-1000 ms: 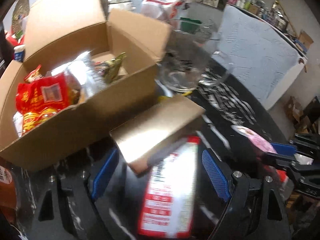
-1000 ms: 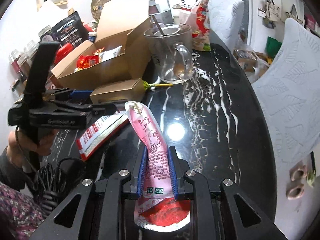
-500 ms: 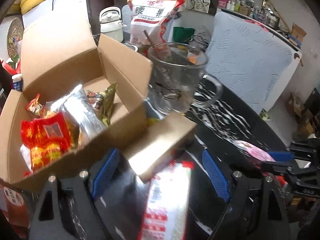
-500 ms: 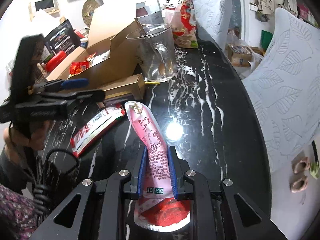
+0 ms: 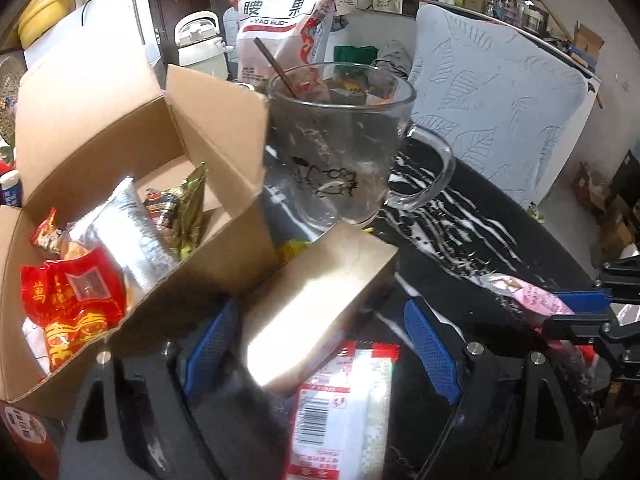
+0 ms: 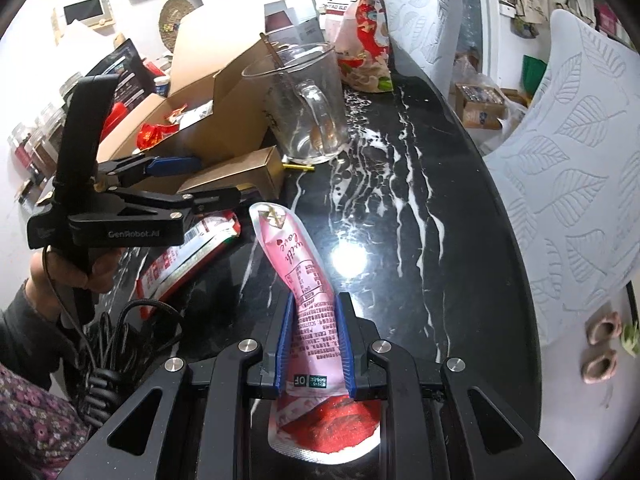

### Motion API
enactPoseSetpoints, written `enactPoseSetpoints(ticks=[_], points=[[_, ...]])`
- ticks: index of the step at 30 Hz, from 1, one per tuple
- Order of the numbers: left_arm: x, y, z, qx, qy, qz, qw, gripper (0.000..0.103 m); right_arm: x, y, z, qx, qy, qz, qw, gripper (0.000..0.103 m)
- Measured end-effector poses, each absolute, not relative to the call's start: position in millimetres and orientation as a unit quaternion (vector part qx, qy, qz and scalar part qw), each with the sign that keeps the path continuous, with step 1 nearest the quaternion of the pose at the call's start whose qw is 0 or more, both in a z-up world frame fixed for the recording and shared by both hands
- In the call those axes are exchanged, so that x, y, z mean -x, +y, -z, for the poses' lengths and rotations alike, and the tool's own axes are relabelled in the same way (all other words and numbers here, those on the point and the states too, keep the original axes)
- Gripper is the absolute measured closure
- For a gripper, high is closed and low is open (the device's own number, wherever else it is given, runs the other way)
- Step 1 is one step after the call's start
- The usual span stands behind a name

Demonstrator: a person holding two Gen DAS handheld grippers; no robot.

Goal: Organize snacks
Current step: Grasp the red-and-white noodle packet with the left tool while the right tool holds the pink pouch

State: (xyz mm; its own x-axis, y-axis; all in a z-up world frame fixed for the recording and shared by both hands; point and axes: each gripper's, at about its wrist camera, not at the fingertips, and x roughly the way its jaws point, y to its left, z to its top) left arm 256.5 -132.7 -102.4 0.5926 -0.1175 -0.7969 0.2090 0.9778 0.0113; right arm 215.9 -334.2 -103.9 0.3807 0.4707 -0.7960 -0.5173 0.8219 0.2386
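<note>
Two tongs work over a black marble-veined counter [image 6: 420,208]. The right tongs [image 6: 314,344] are closed narrowly on a pink snack pouch [image 6: 296,264], whose blue-padded fingers [image 6: 285,336] press its lower part from both sides; the pouch's top curls forward over the counter, and its red-filled bottom end sits behind the grip.

The left tongs [image 5: 320,344] stand wide apart and hold nothing. Between their blue pads lie the near end of a small gold-brown carton [image 5: 320,296] and the top of a red-and-white snack packet [image 5: 344,412], which lies flat on the counter. From the right wrist view a hand [image 6: 76,264] grips the handle of these tongs, which reach toward that carton [image 6: 236,176].

Just beside the carton, on its left, an open cardboard box [image 5: 168,272] holds several snacks: a red packet [image 5: 72,300], a silver wrapper [image 5: 128,236] and a gold-green one [image 5: 188,208]. Beyond the carton stands a clear glass mug [image 5: 344,152] with a spoon in it, and behind that a large bag of cashews [image 5: 280,16] stands upright.
</note>
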Motion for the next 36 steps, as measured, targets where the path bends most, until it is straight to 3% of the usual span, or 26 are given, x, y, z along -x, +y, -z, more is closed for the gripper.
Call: enactPoseSetpoints(ticks=[9,21,27,28,30,36], points=[[-236.8,-124.0,92.3,0.005,0.462,0.095,0.882,0.017,-215.0,-335.7,103.9,0.019,0.472,-0.297,0.83,0.082],[-213.7,-122.6,129.8,0.001,0.535,0.086,0.84,0.017,-201.5,-327.1,105.9,0.021,0.474,-0.309,0.824,0.082],[-206.9,-127.9,134.6,-0.026,0.524,0.081,0.847,0.017,-195.4,-327.6,106.6,0.018,0.477,-0.304,0.825,0.082],[-204.8,-128.9,135.7,-0.03,0.523,0.082,0.848,0.019,-194.7,-327.4,106.5,0.017,0.477,-0.303,0.825,0.082],[-197.3,-133.8,135.1,-0.041,0.506,0.086,0.857,0.045,-193.7,-327.1,106.0,0.017,0.477,-0.301,0.826,0.082],[-184.0,-135.5,130.5,-0.023,0.503,0.109,0.857,0.052,-191.1,-324.1,105.5,0.013,0.477,-0.299,0.826,0.082]])
